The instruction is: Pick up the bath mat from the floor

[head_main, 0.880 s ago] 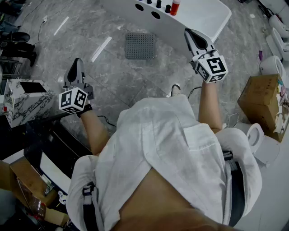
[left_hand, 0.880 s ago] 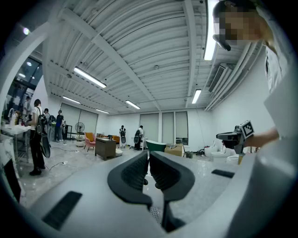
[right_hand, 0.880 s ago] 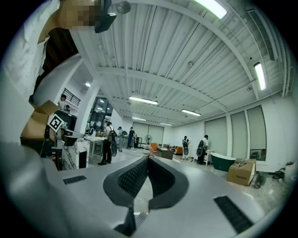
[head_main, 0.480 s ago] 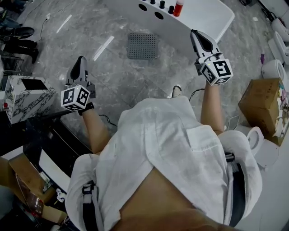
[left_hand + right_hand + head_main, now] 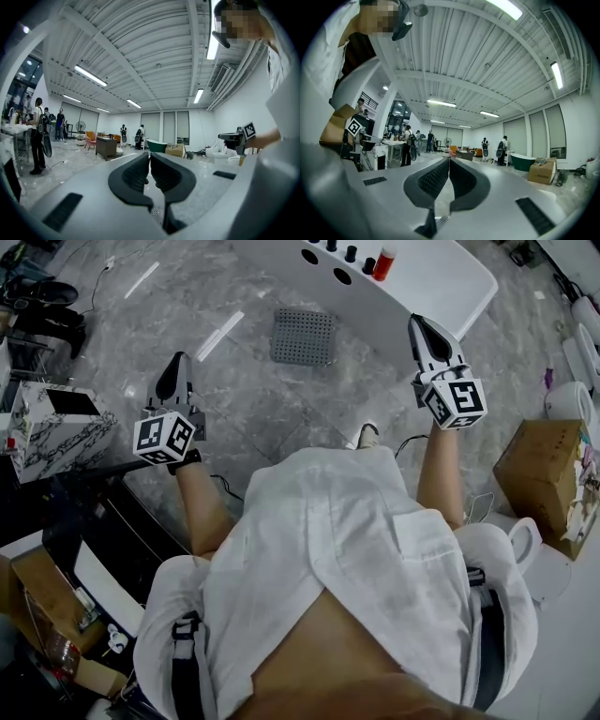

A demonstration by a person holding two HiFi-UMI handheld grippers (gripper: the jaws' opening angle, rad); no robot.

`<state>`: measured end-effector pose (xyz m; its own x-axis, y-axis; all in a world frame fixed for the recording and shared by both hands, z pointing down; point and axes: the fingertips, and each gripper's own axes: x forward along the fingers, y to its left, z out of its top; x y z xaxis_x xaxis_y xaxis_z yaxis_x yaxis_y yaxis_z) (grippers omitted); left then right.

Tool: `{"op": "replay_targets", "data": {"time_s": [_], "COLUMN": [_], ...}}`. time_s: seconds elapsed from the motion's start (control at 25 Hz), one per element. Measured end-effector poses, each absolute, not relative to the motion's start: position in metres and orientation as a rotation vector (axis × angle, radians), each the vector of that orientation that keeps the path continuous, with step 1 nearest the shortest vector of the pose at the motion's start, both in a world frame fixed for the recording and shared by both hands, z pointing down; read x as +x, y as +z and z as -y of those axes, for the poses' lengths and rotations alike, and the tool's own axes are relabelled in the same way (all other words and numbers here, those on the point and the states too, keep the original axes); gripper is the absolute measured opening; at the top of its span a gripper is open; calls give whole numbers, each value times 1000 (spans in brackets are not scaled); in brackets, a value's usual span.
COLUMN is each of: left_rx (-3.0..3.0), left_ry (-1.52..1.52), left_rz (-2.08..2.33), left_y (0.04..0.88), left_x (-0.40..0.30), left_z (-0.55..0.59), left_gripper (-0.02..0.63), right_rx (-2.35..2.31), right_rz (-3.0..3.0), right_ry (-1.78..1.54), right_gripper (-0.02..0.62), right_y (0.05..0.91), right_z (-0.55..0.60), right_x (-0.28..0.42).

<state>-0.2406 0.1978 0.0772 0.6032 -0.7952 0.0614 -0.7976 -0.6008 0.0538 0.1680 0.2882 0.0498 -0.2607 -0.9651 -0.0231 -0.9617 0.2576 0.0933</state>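
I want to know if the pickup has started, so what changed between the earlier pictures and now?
Almost nothing. The left tongs and right tongs only drifted slightly along with the head view's own shift; nothing was taken hold of or let go. Both stay raised, level, shut and empty, and the bath mat still lies flat on the floor, untouched.

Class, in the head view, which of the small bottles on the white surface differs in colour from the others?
The red bottle with a white cap, at the row's right end; the other bottles are dark.
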Motion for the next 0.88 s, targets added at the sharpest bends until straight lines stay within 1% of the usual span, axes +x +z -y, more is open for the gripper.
{"op": "replay_targets", "data": {"time_s": [0.64, 0.88], "left_rx": [2713, 2736], "left_ry": [20, 15], "left_rz": [1394, 1344], "left_y": [81, 86], "left_x": [-265, -257], "left_z": [-197, -189], "left_gripper": [18, 18], "right_rx": [1839, 1823], "right_rz": [2478, 2481], "right_ry": [-114, -97], "right_gripper": [28, 28], "right_y": [53, 59], "right_z": [-272, -267], "right_x": [147, 140]}}
